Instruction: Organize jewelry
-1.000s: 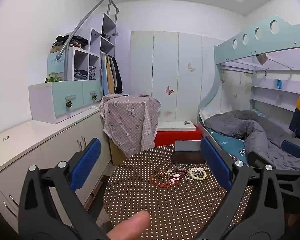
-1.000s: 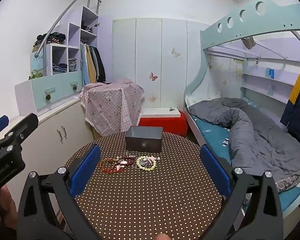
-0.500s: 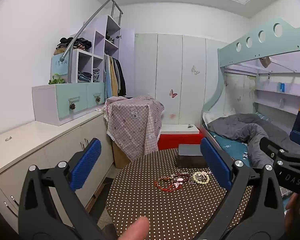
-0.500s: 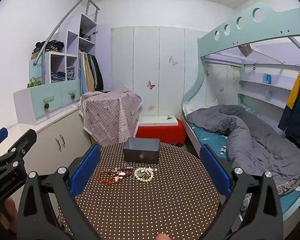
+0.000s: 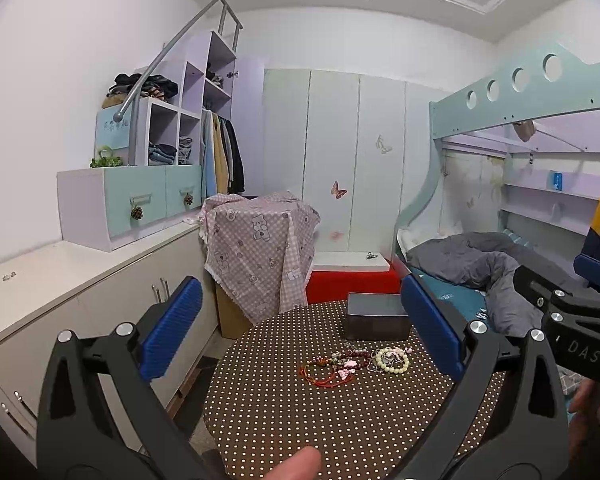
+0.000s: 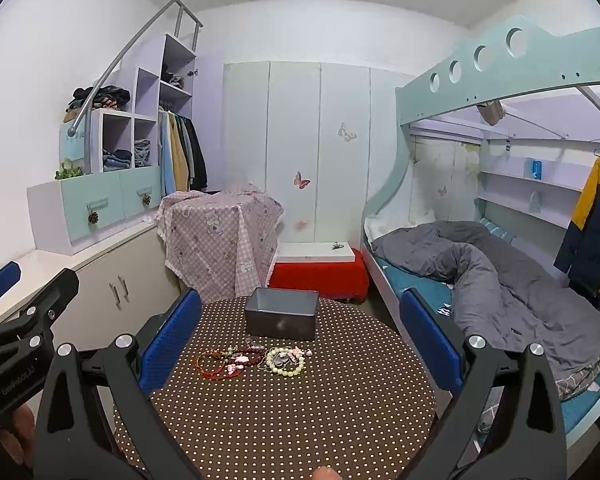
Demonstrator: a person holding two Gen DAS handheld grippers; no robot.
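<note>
A heap of jewelry lies on the round brown dotted table (image 6: 284,416): red cord bracelets (image 6: 214,364), dark bead strands and a pale green bead bracelet (image 6: 286,362). The heap also shows in the left wrist view (image 5: 352,362). A dark grey open box (image 6: 282,314) stands just behind it, also in the left wrist view (image 5: 376,316). My left gripper (image 5: 300,328) is open and empty, held above the table's left side. My right gripper (image 6: 300,328) is open and empty, held above the near edge, well short of the jewelry.
A white cabinet run (image 6: 100,280) with drawers lines the left wall. A cloth-covered stand (image 6: 220,236) and a red box (image 6: 320,276) stand behind the table. A bunk bed with a grey duvet (image 6: 500,276) is at the right.
Both grippers have risen and tilted up, so the table and jewelry sit lower in both views. The left view has swung slightly left. Both stay open.
</note>
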